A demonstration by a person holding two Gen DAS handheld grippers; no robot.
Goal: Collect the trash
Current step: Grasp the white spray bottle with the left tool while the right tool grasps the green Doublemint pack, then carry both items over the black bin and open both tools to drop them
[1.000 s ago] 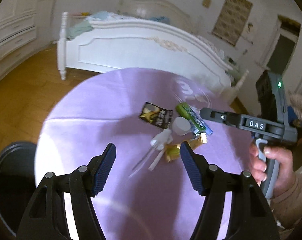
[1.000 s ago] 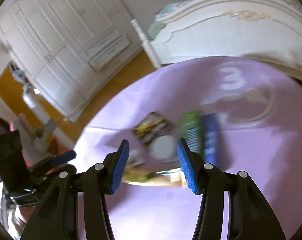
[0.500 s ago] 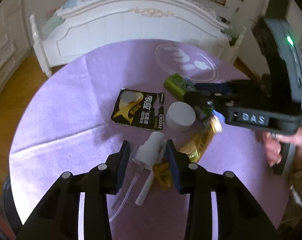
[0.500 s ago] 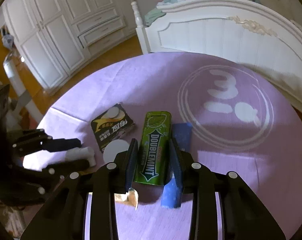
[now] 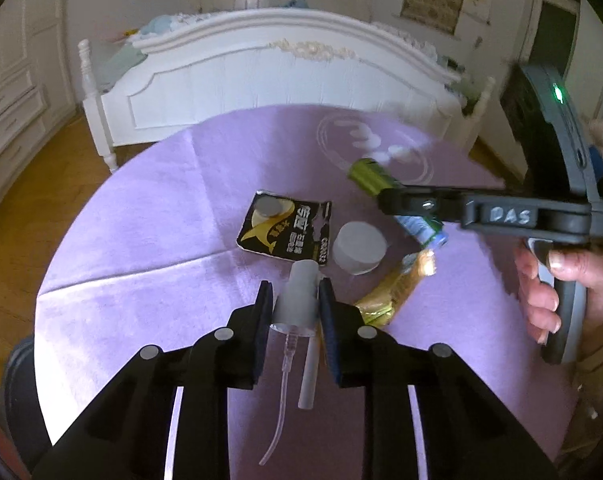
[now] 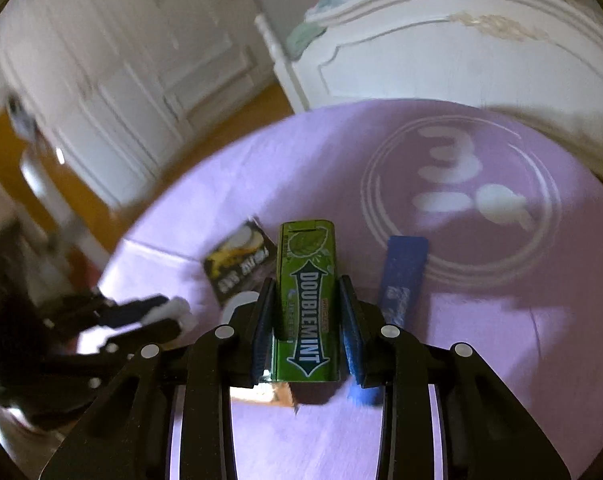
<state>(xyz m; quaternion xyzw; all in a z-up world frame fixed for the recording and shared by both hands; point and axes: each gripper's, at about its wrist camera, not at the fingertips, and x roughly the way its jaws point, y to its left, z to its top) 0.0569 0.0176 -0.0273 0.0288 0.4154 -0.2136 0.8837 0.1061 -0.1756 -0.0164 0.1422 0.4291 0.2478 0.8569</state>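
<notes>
On the round table with the smooth purple cloth I count six pieces of trash, one of each kind. From the left, the left gripper has its two blue pads closed tight on the white plastic spray-pump head, whose thin clear tube hangs down between the black fingers. Just behind it lies the flat black and gold battery card, touching the pump tip, then the short white round cap and the crumpled shiny gold wrapper. Further right, the right gripper is closed narrow on the green rectangular Doublemint gum pack, pads pressed on both its long sides. Just beside it, the flat blue wrapper strip lies on the cloth.
</notes>
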